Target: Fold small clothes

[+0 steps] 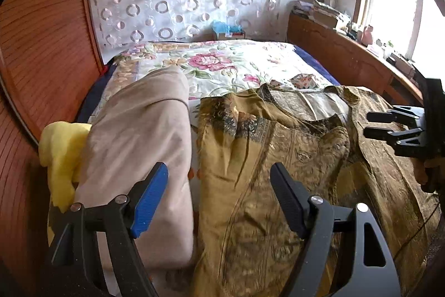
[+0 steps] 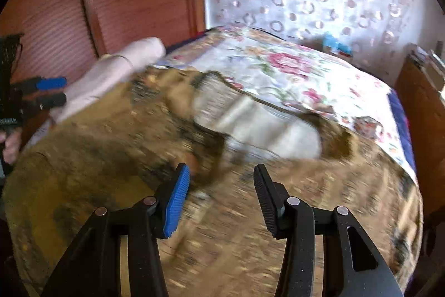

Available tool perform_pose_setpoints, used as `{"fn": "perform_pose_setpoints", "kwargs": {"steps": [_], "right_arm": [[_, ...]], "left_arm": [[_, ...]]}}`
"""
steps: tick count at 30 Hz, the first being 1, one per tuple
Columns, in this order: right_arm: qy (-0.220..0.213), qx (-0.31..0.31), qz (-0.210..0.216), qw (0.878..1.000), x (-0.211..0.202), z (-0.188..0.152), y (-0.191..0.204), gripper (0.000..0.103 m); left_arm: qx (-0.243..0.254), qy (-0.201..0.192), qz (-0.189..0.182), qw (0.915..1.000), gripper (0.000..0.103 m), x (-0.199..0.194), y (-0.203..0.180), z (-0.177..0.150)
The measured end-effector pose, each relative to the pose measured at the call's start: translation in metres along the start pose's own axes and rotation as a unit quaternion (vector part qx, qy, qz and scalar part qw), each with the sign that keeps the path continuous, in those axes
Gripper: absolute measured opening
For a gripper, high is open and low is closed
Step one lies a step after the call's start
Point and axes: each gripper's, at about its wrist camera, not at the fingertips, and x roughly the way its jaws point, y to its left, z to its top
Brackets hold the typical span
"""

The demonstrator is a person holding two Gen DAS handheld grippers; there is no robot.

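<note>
An olive-gold patterned garment (image 1: 292, 157) lies spread on the bed, neckline toward the far side; in the right wrist view it (image 2: 222, 185) is blurred by motion. My left gripper (image 1: 219, 185) is open and empty, just above the garment's left edge. My right gripper (image 2: 221, 185) is open and empty above the garment's middle; it also shows at the right edge of the left wrist view (image 1: 378, 127). The left gripper shows at the left of the right wrist view (image 2: 52, 92).
A folded beige cloth (image 1: 144, 146) and a yellow cloth (image 1: 61, 152) lie left of the garment. The floral bedspread (image 1: 222, 63) stretches beyond. A wooden panel (image 1: 41, 46) stands on the left, a wooden ledge (image 1: 347, 54) with clutter on the right.
</note>
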Motion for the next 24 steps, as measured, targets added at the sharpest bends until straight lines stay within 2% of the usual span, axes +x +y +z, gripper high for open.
{"fn": "perform_pose_setpoints", "kwargs": {"steps": [7, 9, 15, 23, 24], "right_arm": [[0.021, 0.02, -0.031, 0.999, 0.014, -0.013, -0.027, 0.05], [0.031, 0.023, -0.034, 0.999, 0.017, -0.013, -0.028, 0.05], [0.025, 0.031, -0.03, 0.999, 0.011, -0.012, -0.035, 0.053], [0.025, 0.033, -0.035, 0.999, -0.004, -0.018, -0.038, 0.056], [0.025, 0.034, -0.034, 0.999, -0.004, -0.018, -0.038, 0.056]], "left_arm": [[0.02, 0.029, -0.022, 0.9991, 0.061, 0.039, -0.013, 0.029], [0.025, 0.038, -0.023, 0.9987, 0.059, 0.051, -0.015, 0.037], [0.047, 0.067, -0.004, 0.9966, 0.057, 0.084, -0.021, 0.055], [0.047, 0.09, 0.017, 0.9947, 0.056, 0.109, -0.016, 0.059], [0.047, 0.091, 0.016, 0.9946, 0.045, 0.111, -0.016, 0.06]]}}
